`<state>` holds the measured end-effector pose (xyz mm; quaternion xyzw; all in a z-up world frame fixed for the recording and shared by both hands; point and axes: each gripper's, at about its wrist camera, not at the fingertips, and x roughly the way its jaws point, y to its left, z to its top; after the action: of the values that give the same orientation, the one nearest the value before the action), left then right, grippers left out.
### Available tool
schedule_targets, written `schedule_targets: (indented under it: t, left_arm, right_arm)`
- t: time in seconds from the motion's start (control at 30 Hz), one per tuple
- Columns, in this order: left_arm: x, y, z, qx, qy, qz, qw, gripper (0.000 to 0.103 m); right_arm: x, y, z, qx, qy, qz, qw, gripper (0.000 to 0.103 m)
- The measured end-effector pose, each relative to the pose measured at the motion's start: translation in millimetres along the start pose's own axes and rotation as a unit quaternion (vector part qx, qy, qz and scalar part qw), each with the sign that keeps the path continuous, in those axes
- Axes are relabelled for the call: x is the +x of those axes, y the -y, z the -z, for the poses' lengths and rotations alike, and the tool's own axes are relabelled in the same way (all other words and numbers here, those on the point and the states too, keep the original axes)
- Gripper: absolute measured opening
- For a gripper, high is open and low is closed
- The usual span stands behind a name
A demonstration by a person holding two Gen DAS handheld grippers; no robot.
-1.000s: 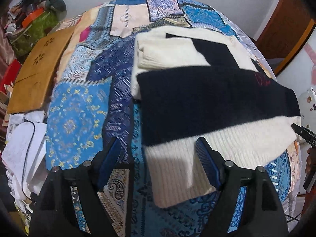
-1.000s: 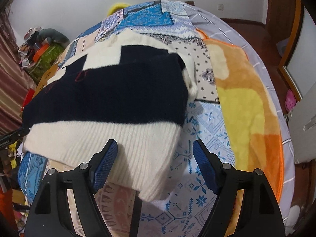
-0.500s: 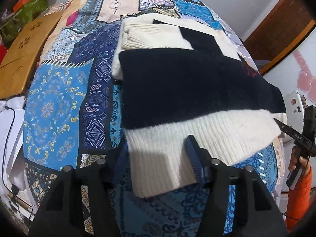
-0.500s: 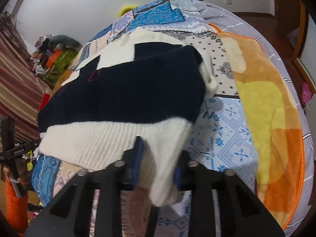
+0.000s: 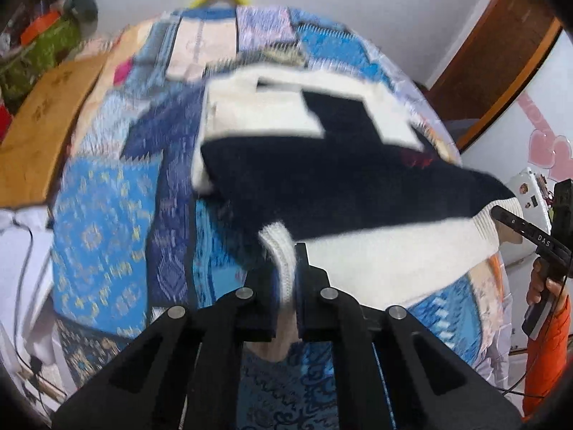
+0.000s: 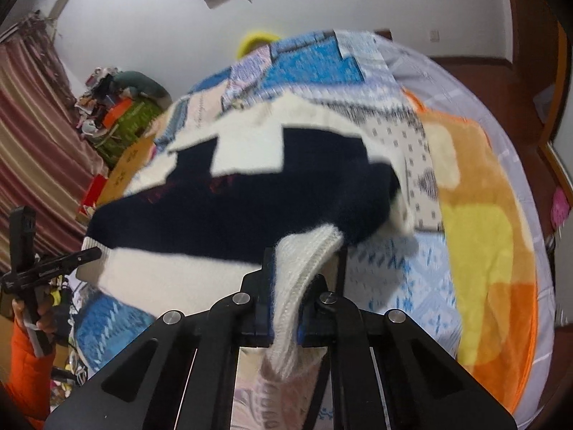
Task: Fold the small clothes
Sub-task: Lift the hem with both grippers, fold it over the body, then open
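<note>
Both claws have just clamped. A second ago each stood wide over the near hem of the cream-and-navy knitted sweater [image 5: 322, 179]; now the left gripper [image 5: 286, 279], low in the centre of its frame, has its jaws closed down on a bunched ridge of the ribbed cream hem [image 5: 283, 251], and the right gripper [image 6: 286, 286] has done the same at the other corner of that hem (the rib stands up in a thick fold between its pads).

The sweater lies across the middle of both views on the blue patchwork bedspread [image 5: 100, 215], its sleeves already turned in across the body at the far end. In the left view the hem now runs taut to the right edge of the frame, where the other gripper's finger bites it. The near edge has come up off the bedspread since the earlier frames, and both views are motion-blurred.

With two corners secured and lifted, the bottom-to-top fold looks ready to be carried over toward the collar. An orange-and-yellow fleece blanket [image 6: 483, 233] fills the right side of the right view.
</note>
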<state>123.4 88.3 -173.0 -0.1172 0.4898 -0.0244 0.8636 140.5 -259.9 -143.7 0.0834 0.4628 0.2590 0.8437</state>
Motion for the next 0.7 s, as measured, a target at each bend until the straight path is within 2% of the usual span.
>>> schedule_targets:
  t: [0.17,0.3,0.57,0.7]
  left_arm:
    - [-23.0,11.1,-39.0,0.009,0.055,-0.003,0.9984,0.007]
    - [-26.9,15.5,-69.4,0.009,0.078,-0.011,0.9969,0.007]
    - [-10.1,2.1,-124.3,-0.018,0.091,-0.029,0.9952,0.006]
    - [13.3,-16.2,-151.4,-0.044,0.082,-0.037,0.9950,0.006]
  right_arm:
    - [-10.8,-12.7,-32.2,-0.027,0.036,-0.001,0.999,0.007]
    - [-12.3,-18.1,-57.8,-0.044,0.059,0.006,0.997,0.007]
    - [2.1,-8.2,-105.1,-0.045,0.077,0.022,0.996,0.007]
    - [19.9,2.0,-126.2,-0.036,0.075,0.031,0.996,0.007]
